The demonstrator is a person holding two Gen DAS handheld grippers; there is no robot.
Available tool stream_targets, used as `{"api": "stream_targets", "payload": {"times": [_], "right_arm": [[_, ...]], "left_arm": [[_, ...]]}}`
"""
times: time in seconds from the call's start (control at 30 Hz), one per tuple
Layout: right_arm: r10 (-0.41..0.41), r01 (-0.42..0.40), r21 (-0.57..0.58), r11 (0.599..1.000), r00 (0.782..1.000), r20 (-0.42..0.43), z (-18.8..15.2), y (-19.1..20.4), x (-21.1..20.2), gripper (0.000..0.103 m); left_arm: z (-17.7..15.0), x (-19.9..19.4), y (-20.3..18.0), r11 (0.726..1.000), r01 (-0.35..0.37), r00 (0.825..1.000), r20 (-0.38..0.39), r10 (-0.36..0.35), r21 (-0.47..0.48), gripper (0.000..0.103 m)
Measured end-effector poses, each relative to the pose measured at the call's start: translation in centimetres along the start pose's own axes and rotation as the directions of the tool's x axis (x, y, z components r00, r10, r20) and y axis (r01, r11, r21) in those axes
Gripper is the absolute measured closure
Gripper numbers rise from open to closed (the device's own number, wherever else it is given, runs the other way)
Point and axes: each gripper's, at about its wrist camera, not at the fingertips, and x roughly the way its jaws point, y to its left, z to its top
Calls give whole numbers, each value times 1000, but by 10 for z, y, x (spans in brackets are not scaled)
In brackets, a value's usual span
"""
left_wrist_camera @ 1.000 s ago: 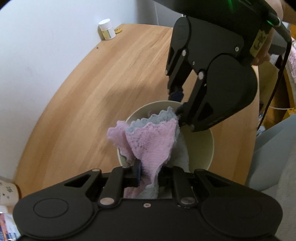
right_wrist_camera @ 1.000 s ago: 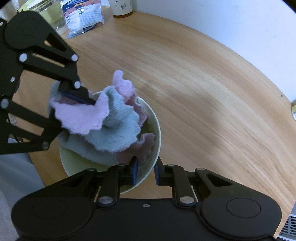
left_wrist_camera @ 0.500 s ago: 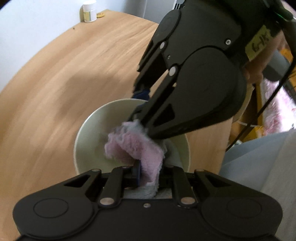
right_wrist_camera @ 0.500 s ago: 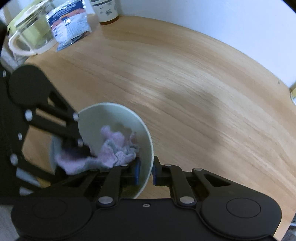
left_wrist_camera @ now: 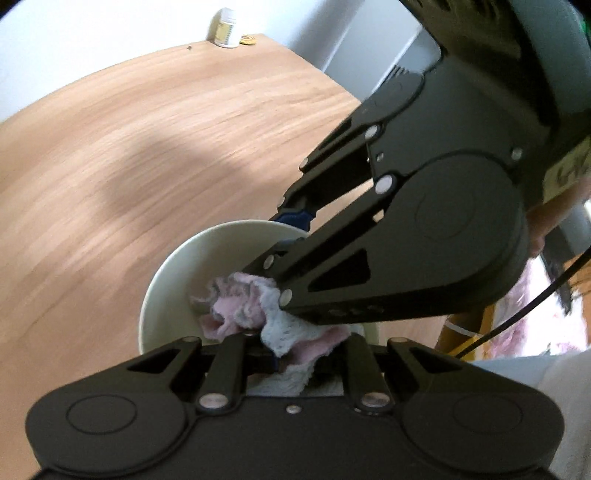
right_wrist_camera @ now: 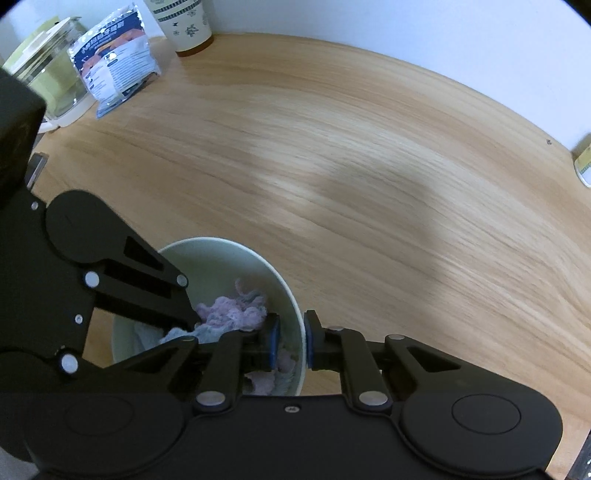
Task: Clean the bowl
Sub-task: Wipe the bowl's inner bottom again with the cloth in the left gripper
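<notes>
**Both claws at the bowl: left on the cloth, right on the rim**

My left gripper (left_wrist_camera: pixel 295 363) is clamped on the cloth (left_wrist_camera: pixel 255 314), its jaws nearly together with pink and pale blue folds bunched between them. The cloth sits pressed down inside the bowl (left_wrist_camera: pixel 166 280), at about 6 o'clock in my left view.

My right gripper (right_wrist_camera: pixel 291 339) pinches the bowl wall: one blue pad (right_wrist_camera: pixel 274 341) is inside against the cloth, the other outside, and the rim (right_wrist_camera: pixel 284 291) runs up between them. In my left view that same gripper comes in from 2 o'clock, its tips straddling the far rim.

In my right view the bowl sits at 7 o'clock, near the table's (right_wrist_camera: pixel 369 166) close edge, with the left gripper reaching in from 9 o'clock.

Farther out, at 11 o'clock, I see a patterned cup (right_wrist_camera: pixel 184 26), a pouch (right_wrist_camera: pixel 114 59) and a clear jug (right_wrist_camera: pixel 48 81), grouped near the wall. In my left view a small jar (left_wrist_camera: pixel 226 31) stands at 12 o'clock on the far table edge, well apart from the bowl.
</notes>
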Motion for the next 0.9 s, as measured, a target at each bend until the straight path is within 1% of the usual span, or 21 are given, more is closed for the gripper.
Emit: {"api": "stream_targets", "payload": {"times": [0.07, 0.1, 0.17, 0.3, 0.37, 0.47, 0.6, 0.7, 0.77, 0.9], "right_arm": [[1, -1, -2, 1000, 1000, -2, 1, 0, 1, 87], [4, -4, 1, 1000, 1000, -3, 1, -1, 1, 87], [11, -11, 7, 1000, 1000, -4, 1, -3, 0, 87], [16, -15, 5, 1000, 1000, -13, 1, -5, -1, 88], [12, -12, -3, 1000, 1000, -15, 2, -4, -1, 88], [7, -7, -12, 1000, 1000, -14, 2, -4, -1, 88], [4, -4, -32, 999, 1000, -18, 0, -4, -1, 87], [5, -6, -35, 999, 1000, -24, -1, -5, -1, 87], [6, -7, -37, 999, 1000, -26, -1, -6, -1, 87], [3, -5, -52, 999, 1000, -28, -1, -5, -1, 87]], "left_arm": [[1, -7, -2, 999, 28, 999, 16, -28, -21, 90], [1, -10, -4, 999, 30, 999, 19, -30, -21, 90], [1, -19, -11, 999, 35, 999, 26, -35, -11, 90], [-3, -23, -17, 1000, 23, 1000, 22, -23, -3, 90], [-4, -21, -20, 1000, 8, 1000, 10, -8, 15, 90], [-7, -13, -24, 997, -32, 999, -23, 33, 75, 90], [-10, -1, -30, 985, -84, 994, -62, 94, 149, 90], [-10, 9, -39, 968, -127, 985, -85, 148, 218, 90], [-11, 16, -49, 947, -157, 977, -96, 191, 281, 90], [-17, 29, -61, 906, -214, 955, -118, 273, 365, 90]]}}
